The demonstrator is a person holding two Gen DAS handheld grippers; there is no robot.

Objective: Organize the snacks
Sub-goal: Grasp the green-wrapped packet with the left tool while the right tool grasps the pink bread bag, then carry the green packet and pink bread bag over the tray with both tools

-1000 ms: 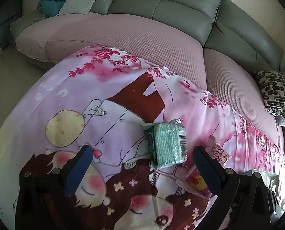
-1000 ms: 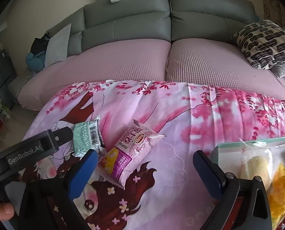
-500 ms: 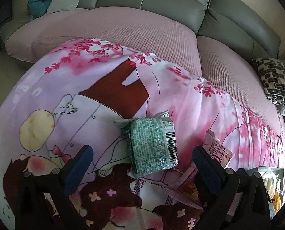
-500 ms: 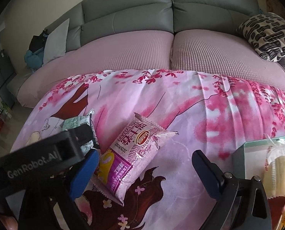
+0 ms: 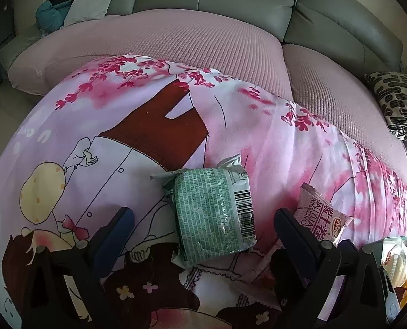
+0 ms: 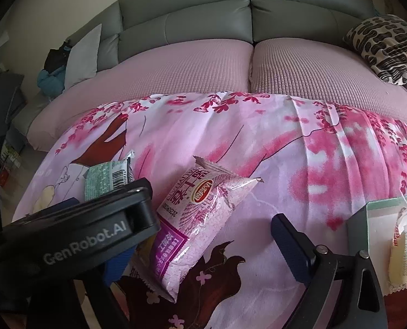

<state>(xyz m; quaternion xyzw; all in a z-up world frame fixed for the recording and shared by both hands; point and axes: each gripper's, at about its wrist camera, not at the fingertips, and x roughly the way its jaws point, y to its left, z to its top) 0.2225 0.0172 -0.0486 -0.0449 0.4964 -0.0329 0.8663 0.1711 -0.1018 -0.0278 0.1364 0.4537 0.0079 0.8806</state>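
Between the fingers of the left gripper [image 5: 203,219], in the left wrist view, a green packet [image 5: 213,213] lies flat on a pink cartoon-print cloth [image 5: 121,126]. Its fingers stand wide apart and are closing, with clear gaps to the packet on both sides, so neither pad touches it. Just beyond the right finger [image 5: 291,230] lies a pink packet [image 5: 321,219], partly hidden by that finger. At the far right edge, this view catches only a sliver of a box [image 5: 400,249] holding wrapped snacks.

From the right wrist view, the same pink packet [image 6: 200,219] shows almost whole, lying at a slant between the fingers of the right gripper [image 6: 200,235]. These fingers are also wide apart and closing, with the packet between them; the right finger [image 6: 291,244] is clear of it. The left finger is mostly hidden behind the black body of the left gripper [image 6: 74,230], so contact on that side cannot be told. Past that body, only a corner of the green packet [image 6: 107,175] peeks out. Right of the right finger, the box [image 6: 359,219] shows more fully, with a yellowish wrapped snack [image 6: 406,255] inside.

Beyond the fingers in both views the cloth runs up to a grey sofa [image 6: 230,19] with pink seat covers [image 5: 176,41].
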